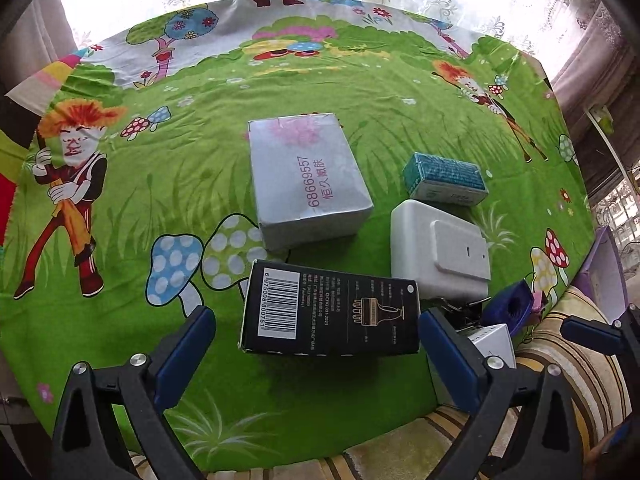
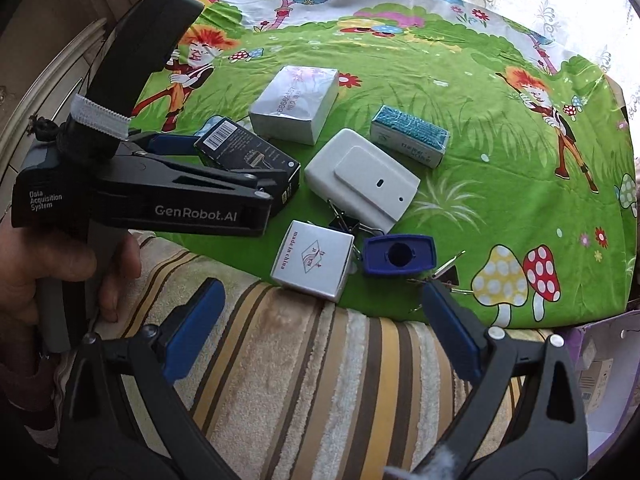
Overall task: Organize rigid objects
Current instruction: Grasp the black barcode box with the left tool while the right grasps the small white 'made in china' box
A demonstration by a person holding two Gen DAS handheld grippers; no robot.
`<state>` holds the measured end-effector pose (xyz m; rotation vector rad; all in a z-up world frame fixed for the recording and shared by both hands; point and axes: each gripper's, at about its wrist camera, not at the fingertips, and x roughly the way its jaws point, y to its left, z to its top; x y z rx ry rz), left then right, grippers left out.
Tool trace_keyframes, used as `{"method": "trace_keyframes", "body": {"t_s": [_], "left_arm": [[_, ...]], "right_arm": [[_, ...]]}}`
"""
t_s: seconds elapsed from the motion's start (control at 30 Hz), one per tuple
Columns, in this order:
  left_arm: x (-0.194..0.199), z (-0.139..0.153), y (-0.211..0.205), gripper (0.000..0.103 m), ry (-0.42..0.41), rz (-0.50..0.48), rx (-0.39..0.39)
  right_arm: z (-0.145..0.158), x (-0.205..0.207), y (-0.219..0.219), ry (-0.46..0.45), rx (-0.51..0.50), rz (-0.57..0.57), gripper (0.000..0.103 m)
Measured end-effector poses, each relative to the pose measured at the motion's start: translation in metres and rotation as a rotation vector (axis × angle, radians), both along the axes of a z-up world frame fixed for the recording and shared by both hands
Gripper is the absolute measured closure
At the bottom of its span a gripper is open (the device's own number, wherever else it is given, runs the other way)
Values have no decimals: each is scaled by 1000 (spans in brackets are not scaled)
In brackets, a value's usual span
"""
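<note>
On the green cartoon cloth (image 1: 360, 92) lie a black barcode box (image 1: 330, 312), a silver box with red digits (image 1: 306, 178), a white plastic case (image 1: 438, 254) and a teal box (image 1: 444, 176). My left gripper (image 1: 316, 344) is open, its blue pads on either side of the black box's near edge, not touching. In the right wrist view the left gripper (image 2: 224, 164) straddles the black box (image 2: 248, 156). My right gripper (image 2: 320, 328) is open and empty, just short of a small silver box (image 2: 310, 260) and a blue holder (image 2: 398, 256).
Binder clips (image 2: 344, 224) lie between the white case (image 2: 360, 178) and the small silver box. A striped towel (image 2: 320, 380) covers the near edge below the cloth. A purple carton (image 2: 600, 368) stands at the right. Curtains and a bright window lie behind.
</note>
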<state>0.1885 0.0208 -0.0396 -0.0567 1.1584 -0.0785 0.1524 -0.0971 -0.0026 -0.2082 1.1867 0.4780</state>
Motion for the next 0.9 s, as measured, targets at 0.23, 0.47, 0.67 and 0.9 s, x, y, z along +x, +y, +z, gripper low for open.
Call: {"method": "trace_keyframes", "body": {"t_s": [0.23,0.47,0.67,0.9], "left_arm": [[3,-3,-2,1,5,-9,-4],[7,-14,7,14,33,19,-41],[1,-11,8,15,1,42,-35],[-12,-1,22,15,-66,108,-86]], "right_arm": [[-9,3,10,8,-27,3,3],[-17,10,23,2,-59,0,3],[-24,16,27,15,-57,-8,9],[-25,15,25,15,-56,-22,34]]}}
